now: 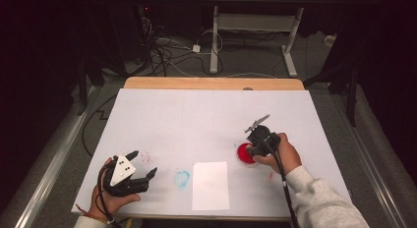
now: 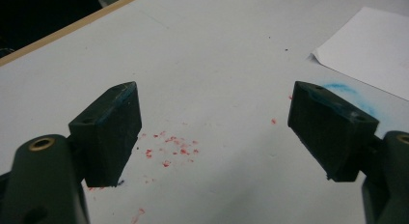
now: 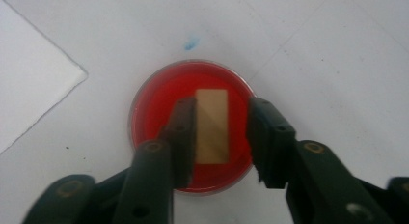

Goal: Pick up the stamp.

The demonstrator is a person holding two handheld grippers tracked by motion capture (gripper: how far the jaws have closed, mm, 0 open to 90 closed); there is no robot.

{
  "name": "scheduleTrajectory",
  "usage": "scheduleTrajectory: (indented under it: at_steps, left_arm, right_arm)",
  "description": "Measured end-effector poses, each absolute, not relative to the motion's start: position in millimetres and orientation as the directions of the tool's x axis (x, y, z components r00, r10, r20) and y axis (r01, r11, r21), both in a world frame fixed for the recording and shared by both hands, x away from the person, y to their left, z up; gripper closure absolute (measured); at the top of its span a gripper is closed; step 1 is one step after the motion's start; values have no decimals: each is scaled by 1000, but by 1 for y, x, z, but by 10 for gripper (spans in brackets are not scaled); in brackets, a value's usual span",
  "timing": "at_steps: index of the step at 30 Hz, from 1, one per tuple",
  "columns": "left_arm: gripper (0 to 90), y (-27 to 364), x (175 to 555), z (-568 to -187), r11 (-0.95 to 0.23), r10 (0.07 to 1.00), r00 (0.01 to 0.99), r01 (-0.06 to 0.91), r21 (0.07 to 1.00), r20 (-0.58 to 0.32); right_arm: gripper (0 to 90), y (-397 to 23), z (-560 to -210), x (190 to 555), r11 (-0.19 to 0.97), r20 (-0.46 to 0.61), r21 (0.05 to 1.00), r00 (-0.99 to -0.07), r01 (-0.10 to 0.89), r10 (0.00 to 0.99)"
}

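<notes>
Right hand-held gripper (image 3: pixel 219 137) over red dish (image 3: pixel 159 103), jaws narrowed around tan block (image 3: pixel 212 125), left pad touching, right pad just apart. Left hand-held gripper (image 2: pixel 212 132) wide open, empty, at counter's (image 1: pixel 196 115) seven o'clock.

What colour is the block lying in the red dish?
Tan; the block shows best in the right gripper view.

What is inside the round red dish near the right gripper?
Inside the round red dish lies a tan rectangular block on red paint. The right gripper straddles it, one jaw covering its left edge.
</notes>
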State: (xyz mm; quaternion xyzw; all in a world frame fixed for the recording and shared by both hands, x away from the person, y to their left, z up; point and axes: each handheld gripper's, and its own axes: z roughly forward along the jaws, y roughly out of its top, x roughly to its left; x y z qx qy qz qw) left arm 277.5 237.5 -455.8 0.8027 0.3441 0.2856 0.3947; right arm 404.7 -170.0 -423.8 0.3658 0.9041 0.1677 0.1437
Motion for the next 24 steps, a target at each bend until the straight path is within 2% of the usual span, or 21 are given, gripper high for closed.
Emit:
scheduleTrajectory:
  at_steps: [1, 2, 5, 24]
  left_arm:
    - [190, 237, 278, -456, -452, 778, 600, 328, 829, 187]
    - [190, 238, 278, -456, -452, 777, 602, 328, 829, 185]
    - [190, 237, 278, -456, -457, 774, 604, 326, 828, 189]
    - [193, 237, 282, -460, -461, 770, 611, 335, 822, 183]
  right_arm:
    - [709, -170, -424, 405, 676, -137, 408, -691, 613, 710]
    - [748, -170, -424, 405, 682, -137, 404, -697, 609, 704]
    - [757, -168, -426, 404, 681, -133, 398, -696, 615, 706]
    - [764, -172, -428, 405, 702, -132, 417, -726, 577, 675]
